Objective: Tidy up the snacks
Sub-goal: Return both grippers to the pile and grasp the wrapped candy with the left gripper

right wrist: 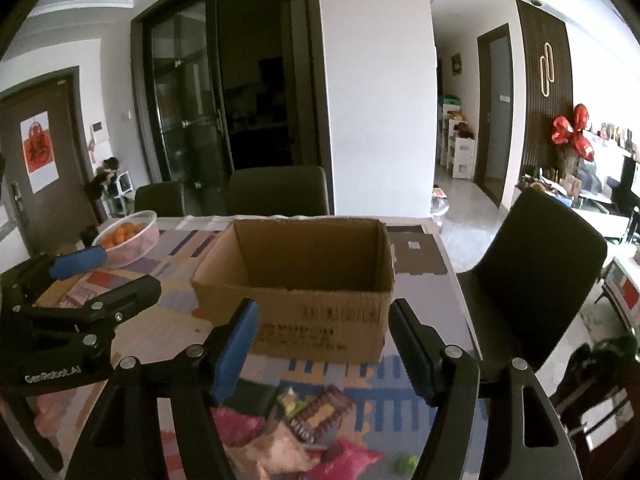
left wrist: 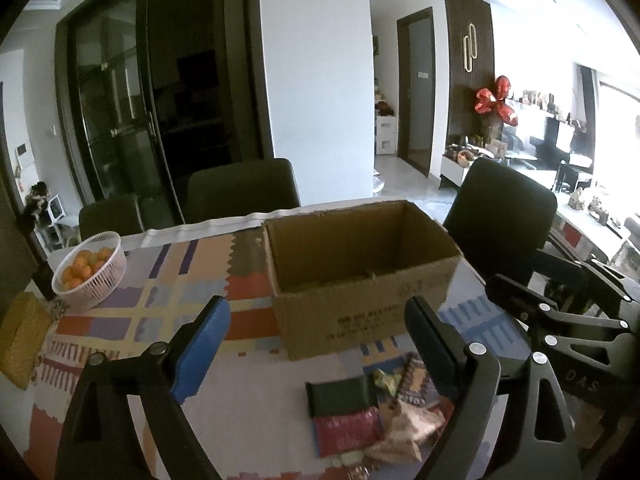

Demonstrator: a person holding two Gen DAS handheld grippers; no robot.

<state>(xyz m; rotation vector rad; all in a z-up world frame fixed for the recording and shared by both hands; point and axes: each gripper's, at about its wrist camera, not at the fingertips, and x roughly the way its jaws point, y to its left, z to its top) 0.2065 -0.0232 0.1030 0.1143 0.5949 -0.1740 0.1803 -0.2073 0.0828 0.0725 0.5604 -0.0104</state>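
Far left on the bench (left wrist: 248, 412): white lattice basket (left wrist: 98, 280) of oranges, near the back edge. Patchwork cloth (left wrist: 168, 288) in orange, purple, yellow and blue covering the surface.

Left claw (left wrist: 316, 344): spread wide, nothing between the blue pads (left wrist: 204, 344), hanging above the bench and apart from everything on it. Same claw visible at the left edge of the right wrist view (right wrist: 80, 272), one blue pad and a black finger, gap clear.

Centre: brown cardboard box (left wrist: 360, 280), open top, flaps out of sight, inside looks bare as far as can be seen. Dark printed text on the near wall, too blurred to read. Standing upright, past both claws.

Snacks (left wrist: 372, 416): loose heap lying flat on the bench just in front of the box, none inside it. From left in the left wrist view: dark green packet over a red one, small yellow-green wrapper, a brown patterned pack, crinkled pale pink-tan bag. Right wrist view shows the same heap (right wrist: 304, 432): pink packets, brown pack with orange print, small green item to the right. Labels unreadable.

Right claw (right wrist: 324, 344): parted about midway, empty, above the heap, not touching it.

Right: dark chair (right wrist: 532, 272) beside the bench corner.
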